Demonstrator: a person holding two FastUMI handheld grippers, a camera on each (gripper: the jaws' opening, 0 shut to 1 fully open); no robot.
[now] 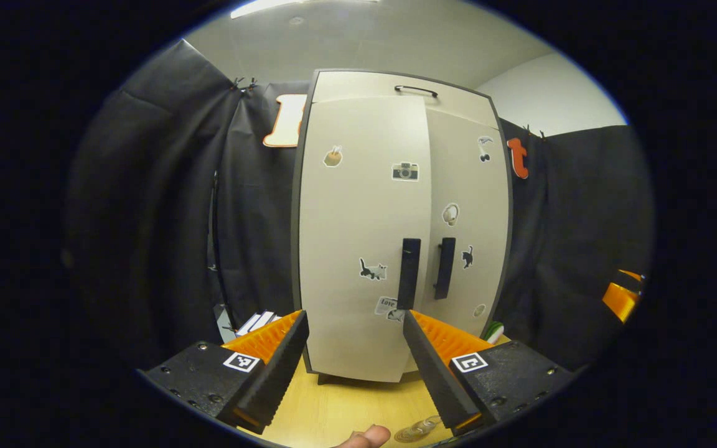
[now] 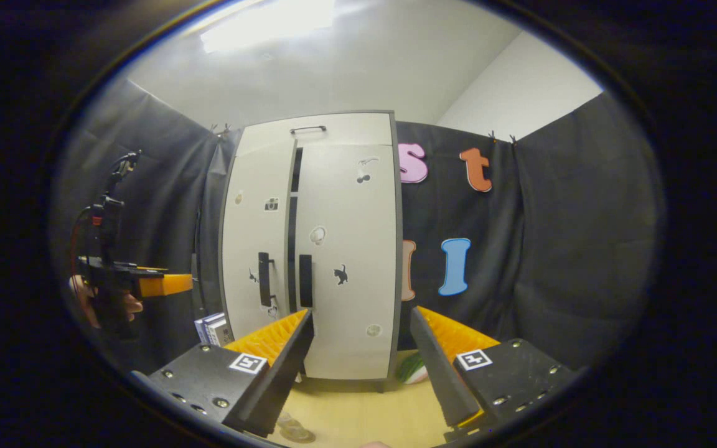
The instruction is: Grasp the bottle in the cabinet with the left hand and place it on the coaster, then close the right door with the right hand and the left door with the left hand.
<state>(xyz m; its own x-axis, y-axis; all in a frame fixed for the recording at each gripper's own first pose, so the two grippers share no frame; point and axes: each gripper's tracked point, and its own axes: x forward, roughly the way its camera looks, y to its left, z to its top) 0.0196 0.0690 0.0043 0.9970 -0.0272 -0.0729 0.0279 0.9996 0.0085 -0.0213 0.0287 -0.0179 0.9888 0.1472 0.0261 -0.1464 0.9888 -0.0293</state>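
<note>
Both grippers, left gripper (image 1: 353, 348) and right gripper (image 2: 361, 345), stand wide and empty before the cabinet (image 1: 396, 218). The left door (image 2: 256, 249) seems slightly ajar; the bottle (image 1: 417, 429) lies low on the counter (image 1: 346, 404), so a careless push risks leaving the door unlatched.

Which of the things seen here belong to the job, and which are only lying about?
Belong to the job:
left door
right door
clear bottle on the table
left gripper, open
right gripper, open

Only lying about:
books beside the cabinet
green and white thing at its other side
camera sticker
</note>
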